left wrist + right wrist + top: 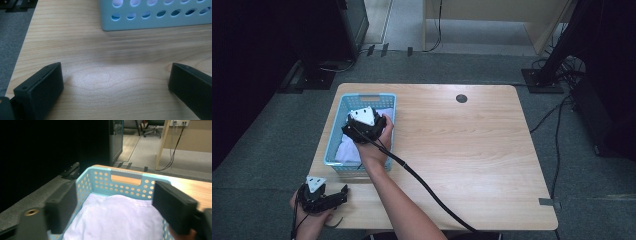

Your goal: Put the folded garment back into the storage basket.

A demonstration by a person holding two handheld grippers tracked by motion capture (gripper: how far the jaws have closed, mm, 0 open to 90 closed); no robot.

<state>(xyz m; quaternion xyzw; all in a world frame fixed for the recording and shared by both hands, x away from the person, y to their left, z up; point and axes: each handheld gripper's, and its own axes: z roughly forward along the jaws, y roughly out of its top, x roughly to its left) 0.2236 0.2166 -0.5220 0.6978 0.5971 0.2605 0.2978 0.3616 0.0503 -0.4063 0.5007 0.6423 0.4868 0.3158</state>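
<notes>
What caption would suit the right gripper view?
Open right gripper poised over a pale cloth lying in a light blue basket.

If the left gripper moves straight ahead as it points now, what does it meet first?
Probably the basket: the open left gripper points across bare table toward its perforated wall.

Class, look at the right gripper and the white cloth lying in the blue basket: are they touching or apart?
Apart. In the right gripper view the right gripper has its jaws spread wide above the white cloth, which lies in the blue basket with nothing pinched between them.
</notes>
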